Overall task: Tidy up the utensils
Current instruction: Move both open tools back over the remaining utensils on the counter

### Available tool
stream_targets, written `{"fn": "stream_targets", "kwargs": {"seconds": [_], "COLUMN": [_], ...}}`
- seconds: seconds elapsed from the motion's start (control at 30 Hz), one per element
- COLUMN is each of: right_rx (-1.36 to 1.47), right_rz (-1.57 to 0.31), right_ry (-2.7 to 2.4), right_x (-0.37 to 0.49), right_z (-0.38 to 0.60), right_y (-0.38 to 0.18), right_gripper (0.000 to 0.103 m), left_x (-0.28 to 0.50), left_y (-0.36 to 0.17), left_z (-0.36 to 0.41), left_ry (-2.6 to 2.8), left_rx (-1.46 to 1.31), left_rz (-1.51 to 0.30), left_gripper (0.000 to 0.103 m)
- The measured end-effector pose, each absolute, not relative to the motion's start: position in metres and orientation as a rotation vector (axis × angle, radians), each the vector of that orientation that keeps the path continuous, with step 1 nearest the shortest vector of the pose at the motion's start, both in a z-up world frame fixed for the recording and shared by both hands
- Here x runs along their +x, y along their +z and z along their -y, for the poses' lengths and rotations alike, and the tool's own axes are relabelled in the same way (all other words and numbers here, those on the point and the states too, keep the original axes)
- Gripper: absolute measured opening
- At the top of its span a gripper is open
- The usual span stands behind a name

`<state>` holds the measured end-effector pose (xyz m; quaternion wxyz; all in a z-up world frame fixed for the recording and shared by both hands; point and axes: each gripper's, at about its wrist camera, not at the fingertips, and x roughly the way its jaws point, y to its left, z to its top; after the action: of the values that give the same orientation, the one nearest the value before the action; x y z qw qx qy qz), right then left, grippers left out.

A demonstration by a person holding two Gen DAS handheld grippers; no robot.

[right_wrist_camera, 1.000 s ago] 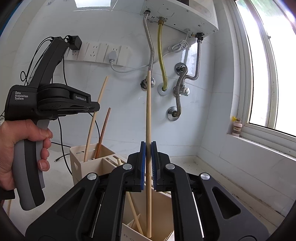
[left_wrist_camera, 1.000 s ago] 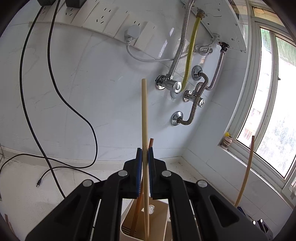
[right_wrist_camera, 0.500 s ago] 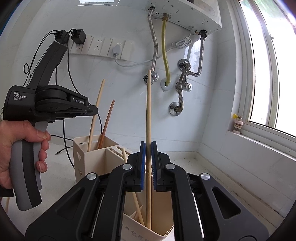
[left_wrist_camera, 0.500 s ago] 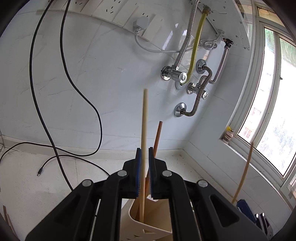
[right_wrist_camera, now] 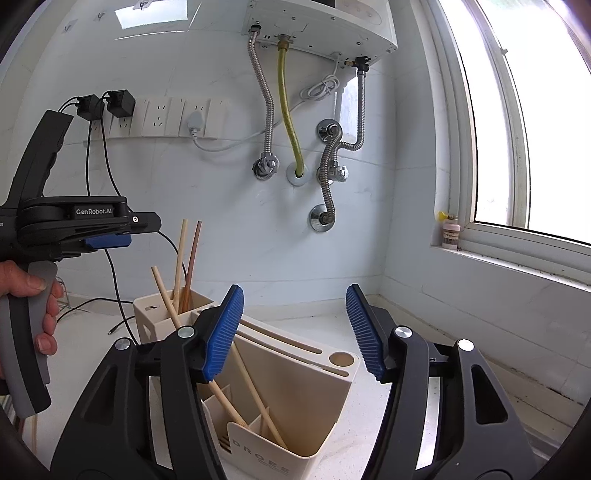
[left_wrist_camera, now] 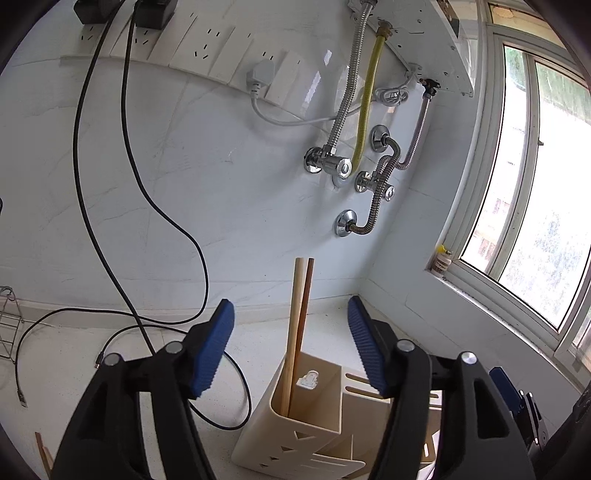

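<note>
1. On the white tabletop (left_wrist_camera: 110, 369), against the tiled wall: one cream utensil holder (left_wrist_camera: 306, 417), with several compartments and knife slots in its top.
2. My left claw (left_wrist_camera: 290, 347): jaws wide apart, having just been opening; nothing gripped. Blue pads (left_wrist_camera: 212, 350) stand clear on either side of the sticks below.
3. Between those jaws, untouched: one pale chopstick (left_wrist_camera: 293, 325) and one brown chopstick (left_wrist_camera: 304, 317), side by side, nearly upright, lower ends in the holder's end compartment.
4. My right claw (right_wrist_camera: 293, 332): jaws likewise spread, having just been opening; nothing held. It hangs above the holder's near end.
5. Below my right claw: two pale chopsticks (right_wrist_camera: 255, 391), leaning to the left, tips down in the near compartments of the holder (right_wrist_camera: 317, 398). One passes close behind the left pad; whether it touches I cannot tell.
6. Right view, far compartment: the same pale (right_wrist_camera: 181, 258) and brown (right_wrist_camera: 192, 258) pair, standing almost upright.
7. Right view, left edge: my left hand (right_wrist_camera: 26, 306) around the grey grip of the left device, its blue pad showing above the far compartment.
8. Wall fittings: a socket strip with black adapters (left_wrist_camera: 147, 14) and trailing black cables (left_wrist_camera: 173, 229); steel and yellow hoses (left_wrist_camera: 365, 88) under a white water heater.
9. Windowsill at right: one small bottle (right_wrist_camera: 451, 232).
</note>
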<state>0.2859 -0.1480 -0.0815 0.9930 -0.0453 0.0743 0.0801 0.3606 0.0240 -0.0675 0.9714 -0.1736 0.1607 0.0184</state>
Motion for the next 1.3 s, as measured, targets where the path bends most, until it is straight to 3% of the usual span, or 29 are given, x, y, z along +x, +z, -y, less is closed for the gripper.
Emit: {"fn": "stream_targets", "kwargs": {"seconds": [0.3, 0.47, 1.0, 1.3], "right_rx": [-0.014, 0.021, -0.007, -0.027], "right_rz": [-0.134, -0.115, -0.16, -0.217], "right_ry": [0.084, 0.067, 0.124, 0.238], "right_x": [0.27, 0.258, 0.231, 0.223], "right_z": [0.154, 0.156, 0.112, 0.063], "right_y": [-0.064, -0.051, -0.03, -0.036], "right_gripper": [0.082, 0.094, 0.095, 0.095], "left_x": [0.331, 0.308, 0.212, 0.167], "left_y": [-0.043, -0.027, 0.015, 0.01], "left_z": [-0.031, -0.036, -0.107, -0.15], "left_ry": [0.015, 0.015, 0.193, 0.3], "left_rx": [-0.298, -0.253, -0.164, -0.196], "left_rz": [-0.273, -0.239, -0.252, -0.333], "left_gripper": [0.093, 0.098, 0.098, 0.098]}}
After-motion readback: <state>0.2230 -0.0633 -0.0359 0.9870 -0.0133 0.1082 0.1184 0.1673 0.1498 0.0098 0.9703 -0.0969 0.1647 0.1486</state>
